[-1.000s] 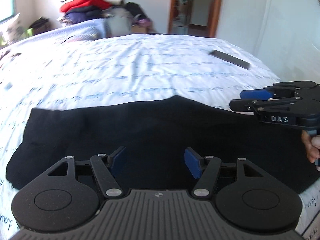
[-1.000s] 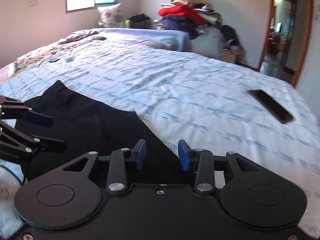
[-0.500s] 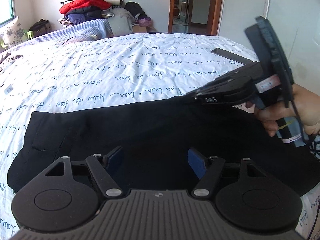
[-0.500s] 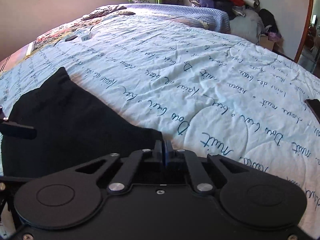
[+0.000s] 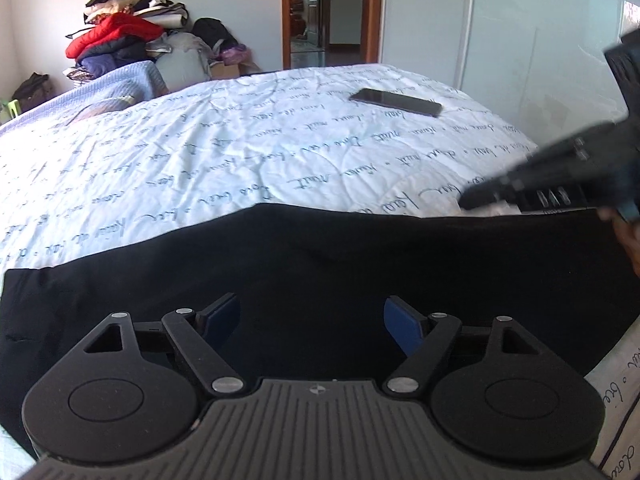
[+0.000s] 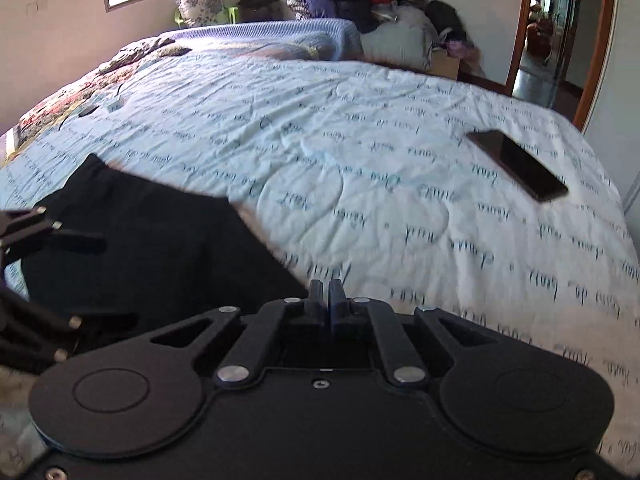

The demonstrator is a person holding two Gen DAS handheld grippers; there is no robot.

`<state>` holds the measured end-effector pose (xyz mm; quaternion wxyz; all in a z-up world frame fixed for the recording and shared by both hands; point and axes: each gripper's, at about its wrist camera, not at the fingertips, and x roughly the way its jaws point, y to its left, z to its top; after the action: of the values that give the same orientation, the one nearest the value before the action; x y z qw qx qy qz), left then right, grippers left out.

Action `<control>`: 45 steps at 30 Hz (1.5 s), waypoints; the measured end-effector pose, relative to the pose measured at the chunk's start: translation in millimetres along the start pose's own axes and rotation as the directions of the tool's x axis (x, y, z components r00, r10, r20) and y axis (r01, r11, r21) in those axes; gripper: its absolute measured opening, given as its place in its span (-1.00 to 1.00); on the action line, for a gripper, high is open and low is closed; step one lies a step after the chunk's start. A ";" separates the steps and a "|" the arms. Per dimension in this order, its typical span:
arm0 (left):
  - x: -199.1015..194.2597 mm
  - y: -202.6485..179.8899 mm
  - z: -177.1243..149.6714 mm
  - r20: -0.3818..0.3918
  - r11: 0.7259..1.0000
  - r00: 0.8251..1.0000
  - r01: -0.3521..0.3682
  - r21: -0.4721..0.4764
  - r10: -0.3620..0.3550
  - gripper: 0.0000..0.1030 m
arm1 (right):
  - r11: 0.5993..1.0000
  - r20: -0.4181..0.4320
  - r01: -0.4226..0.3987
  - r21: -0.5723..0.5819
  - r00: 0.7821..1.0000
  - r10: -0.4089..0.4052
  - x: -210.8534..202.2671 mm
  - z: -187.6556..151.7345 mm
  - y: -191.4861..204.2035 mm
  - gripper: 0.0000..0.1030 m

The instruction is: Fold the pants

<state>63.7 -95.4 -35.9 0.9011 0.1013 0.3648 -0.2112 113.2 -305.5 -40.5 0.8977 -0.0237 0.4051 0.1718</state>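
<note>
Right, the black pants (image 5: 320, 264) lie flat across the near side of the bed (image 5: 248, 168), on the white quilt with blue script. My left gripper (image 5: 312, 320) hovers over the middle of them; its jaws have just been opening and stand wide, with only cloth beneath and nothing pinched. My right gripper (image 6: 326, 300) sits at the far edge of the pants with its pads pressed fully together. Nothing shows between them, so I cannot tell whether any fabric is caught.

I judge the cloth soft, light and limp: it will drape and sag from any hold, and it may drag on the quilt. Best to pinch an edge or corner with each gripper, so that 2 holds carry the fold over evenly. A phone (image 6: 520, 168) lies well apart on the quilt. I see no containers here, only a heap of clothes (image 5: 120, 36) beyond the bed.
</note>
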 end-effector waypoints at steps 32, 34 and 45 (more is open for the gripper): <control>2.2 -65.6 -4.3 -0.017 0.991 0.999 0.050 0.124 -0.049 0.65 | 0.976 0.012 0.158 0.150 0.987 -0.161 2.9 -55.2 -33.6 -0.76; 4.1 -77.7 -3.5 -0.015 0.988 0.998 0.056 0.146 -0.054 0.65 | 0.958 0.056 0.160 0.237 0.983 -0.177 6.0 -48.2 -48.4 -0.76; 2.4 -114.3 2.3 0.010 0.968 0.992 0.118 0.221 -0.123 0.66 | 0.925 -0.024 0.298 0.234 0.953 -0.301 -59.2 -102.5 -71.4 -0.44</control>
<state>14.7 -198.7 -39.2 0.8741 0.1755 0.3341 -0.3058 26.5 -408.4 -72.6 0.9122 0.0219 0.4088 -0.0161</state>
